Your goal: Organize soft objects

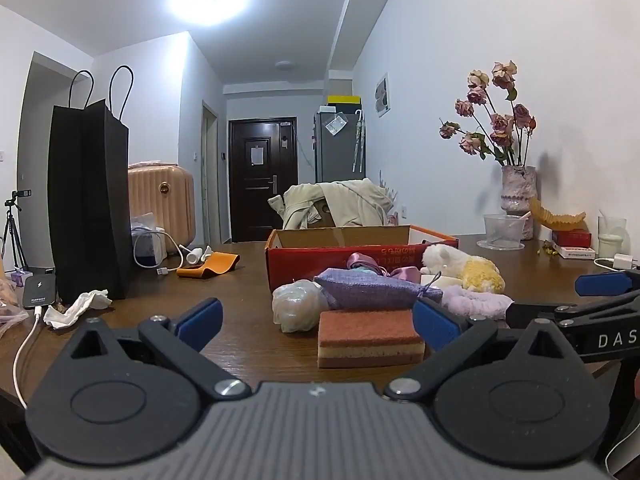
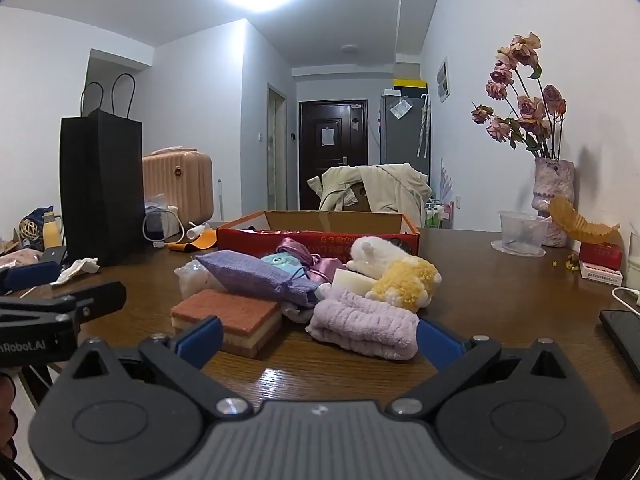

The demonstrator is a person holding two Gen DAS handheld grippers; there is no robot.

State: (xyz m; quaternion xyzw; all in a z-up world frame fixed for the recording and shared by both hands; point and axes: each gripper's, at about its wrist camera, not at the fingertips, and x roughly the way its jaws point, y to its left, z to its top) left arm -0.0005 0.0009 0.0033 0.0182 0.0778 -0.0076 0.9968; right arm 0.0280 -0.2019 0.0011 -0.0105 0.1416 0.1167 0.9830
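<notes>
A pile of soft things lies on the brown table before an open red cardboard box (image 1: 304,260) (image 2: 248,236). Nearest is a red-topped sponge (image 1: 370,338) (image 2: 236,320). Behind it lie a purple drawstring pouch (image 1: 372,292) (image 2: 256,276), a lilac fluffy towel (image 2: 360,326) (image 1: 480,300), a white and yellow plush (image 2: 396,276) (image 1: 464,266), a whitish plastic-wrapped bundle (image 1: 298,306) and a teal plush (image 2: 282,264). My left gripper (image 1: 318,322) stands open just short of the sponge. My right gripper (image 2: 320,338) stands open in front of the towel. Neither holds anything.
A tall black paper bag (image 1: 90,200) stands at the left, with crumpled white tissue (image 1: 78,306), a phone and cables near it. At the right are a vase of dried roses (image 1: 518,188), a clear plastic bowl (image 1: 502,230) and small boxes. A chair draped with a beige coat (image 1: 336,200) stands behind the box.
</notes>
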